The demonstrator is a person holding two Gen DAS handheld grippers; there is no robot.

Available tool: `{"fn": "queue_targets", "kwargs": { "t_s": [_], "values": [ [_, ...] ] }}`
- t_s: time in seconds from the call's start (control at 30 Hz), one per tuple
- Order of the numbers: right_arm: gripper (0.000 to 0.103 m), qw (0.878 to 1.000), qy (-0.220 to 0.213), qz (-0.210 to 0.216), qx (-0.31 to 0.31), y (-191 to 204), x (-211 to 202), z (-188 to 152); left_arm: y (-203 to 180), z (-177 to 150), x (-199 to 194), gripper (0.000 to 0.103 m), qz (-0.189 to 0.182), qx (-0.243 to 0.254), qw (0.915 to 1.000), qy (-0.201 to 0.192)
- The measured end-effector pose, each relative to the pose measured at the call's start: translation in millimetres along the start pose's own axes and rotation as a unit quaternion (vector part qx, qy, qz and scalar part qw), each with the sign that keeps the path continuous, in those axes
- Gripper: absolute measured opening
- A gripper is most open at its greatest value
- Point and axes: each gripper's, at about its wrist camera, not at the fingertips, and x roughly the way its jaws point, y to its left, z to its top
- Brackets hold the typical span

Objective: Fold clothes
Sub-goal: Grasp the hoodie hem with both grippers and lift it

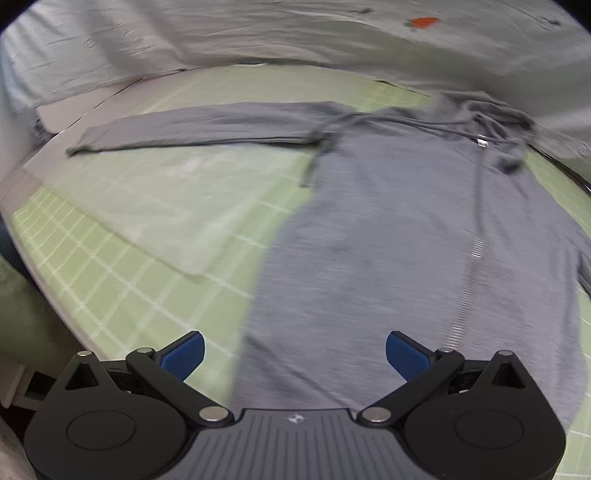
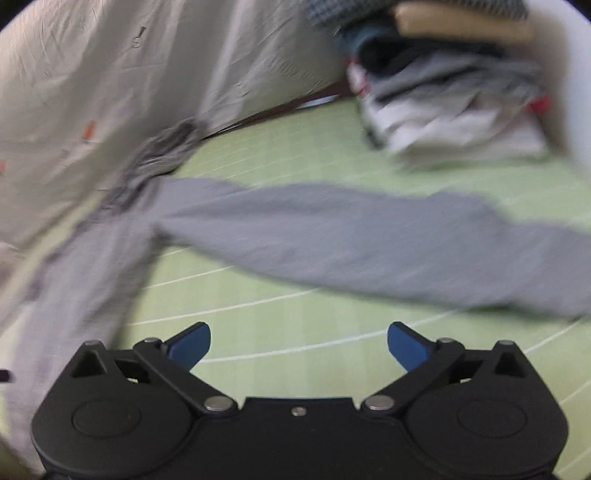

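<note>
A grey zip hoodie (image 1: 399,229) lies flat, front up, on a green grid mat (image 1: 155,236). Its one sleeve (image 1: 199,127) stretches out to the left in the left wrist view. My left gripper (image 1: 294,355) is open and empty, just above the hoodie's lower hem. In the right wrist view the other sleeve (image 2: 354,236) stretches out to the right across the mat (image 2: 295,325), with the hood (image 2: 162,151) bunched at the upper left. My right gripper (image 2: 299,345) is open and empty over bare mat, just short of that sleeve.
A pile of folded clothes (image 2: 450,92) stands at the far right of the mat. A wrinkled white sheet (image 1: 258,33) with small prints hangs behind the mat; it also shows in the right wrist view (image 2: 110,66). A clear plastic sheet (image 1: 147,206) lies on the mat's left.
</note>
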Motion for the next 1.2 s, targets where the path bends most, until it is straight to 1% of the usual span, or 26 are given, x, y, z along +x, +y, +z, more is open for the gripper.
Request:
{"fn": "queue_targets", "kwargs": {
  "t_s": [0.1, 0.17, 0.3, 0.4, 0.43, 0.47, 0.5, 0.53, 0.57, 0.6, 0.63, 0.67, 0.7, 0.73, 0.8, 0.83, 0.9, 0.93, 1.0, 1.07, 1.1, 1.13, 1.17, 1.2],
  "values": [
    [0.103, 0.999, 0.015, 0.031, 0.013, 18, 9, -8, 23, 6, 6, 0.103, -0.001, -0.015, 0.9998, 0.012],
    [0.103, 0.999, 0.023, 0.042, 0.018, 33, 15, -14, 30, 6, 7, 0.103, -0.006, -0.009, 0.9999, 0.008],
    [0.103, 0.996, 0.042, 0.072, 0.041, 63, 25, -25, 38, 10, 16, 0.100, -0.060, 0.022, 0.9978, 0.016],
    [0.103, 0.994, 0.055, 0.082, 0.044, 91, 30, -31, 39, 13, 27, 0.086, -0.107, 0.033, 0.9930, 0.037],
    [0.102, 0.994, 0.059, 0.082, 0.040, 102, 31, -32, 38, 14, 31, 0.084, -0.121, 0.038, 0.9909, 0.045],
    [0.097, 0.993, 0.064, 0.087, 0.040, 111, 34, -34, 38, 15, 36, 0.079, -0.133, 0.042, 0.9888, 0.053],
    [0.092, 0.992, 0.070, 0.094, 0.041, 119, 37, -36, 37, 16, 37, 0.079, -0.141, 0.048, 0.9876, 0.048],
    [0.081, 0.991, 0.077, 0.099, 0.044, 128, 40, -38, 35, 16, 39, 0.077, -0.149, 0.054, 0.9864, 0.044],
    [0.067, 0.990, 0.087, 0.101, 0.047, 135, 43, -39, 34, 17, 40, 0.074, -0.154, 0.057, 0.9857, 0.040],
    [0.059, 0.989, 0.094, 0.102, 0.050, 142, 46, -41, 33, 19, 40, 0.062, -0.162, 0.063, 0.9841, 0.037],
    [0.044, 0.988, 0.101, 0.105, 0.054, 149, 48, -43, 32, 21, 41, 0.044, -0.172, 0.069, 0.9819, 0.037],
    [0.030, 0.987, 0.104, 0.105, 0.057, 153, 49, -44, 33, 23, 41, 0.032, -0.182, 0.068, 0.9802, 0.041],
    [0.024, 0.987, 0.106, 0.104, 0.061, 157, 49, -45, 34, 25, 42, 0.021, -0.192, 0.065, 0.9783, 0.044],
    [0.020, 0.987, 0.105, 0.104, 0.063, 160, 47, -44, 37, 28, 40, 0.017, -0.208, 0.049, 0.9758, 0.047],
    [0.018, 0.987, 0.099, 0.107, 0.068, 163, 38, -37, 43, 37, 34, 0.016, -0.238, 0.021, 0.9698, 0.049],
    [0.017, 0.986, 0.093, 0.115, 0.077, 163, 31, -30, 46, 43, 29, 0.015, -0.252, 0.008, 0.9665, 0.048],
    [0.016, 0.985, 0.071, 0.126, 0.096, 163, 20, -15, 47, 58, 18, 0.015, -0.279, -0.013, 0.9599, 0.029],
    [0.016, 0.984, 0.056, 0.128, 0.106, 163, 14, -6, 45, 71, 14, 0.014, -0.295, -0.028, 0.9550, 0.015],
    [0.015, 0.983, 0.028, 0.138, 0.115, 163, 10, 17, 34, 101, 11, 0.014, -0.325, -0.040, 0.9449, -0.011],
    [0.015, 0.983, 0.005, 0.140, 0.116, 163, 18, 47, 14, 135, 14, 0.014, -0.336, -0.046, 0.9398, -0.045],
    [0.015, 0.983, -0.008, 0.136, 0.124, 162, 26, 63, 0, 153, 16, 0.017, -0.334, -0.047, 0.9394, -0.063],
    [0.015, 0.982, -0.021, 0.129, 0.134, 160, 36, 80, -13, 173, 22, 0.024, -0.325, -0.055, 0.9414, -0.073],
    [0.018, 0.981, -0.034, 0.122, 0.145, 158, 45, 97, -26, 192, 28, 0.026, -0.315, -0.063, 0.9432, -0.083],
    [0.022, 0.982, -0.047, 0.102, 0.150, 156, 56, 114, -35, 207, 32, 0.032, -0.304, -0.066, 0.9463, -0.086]
  ]
}}
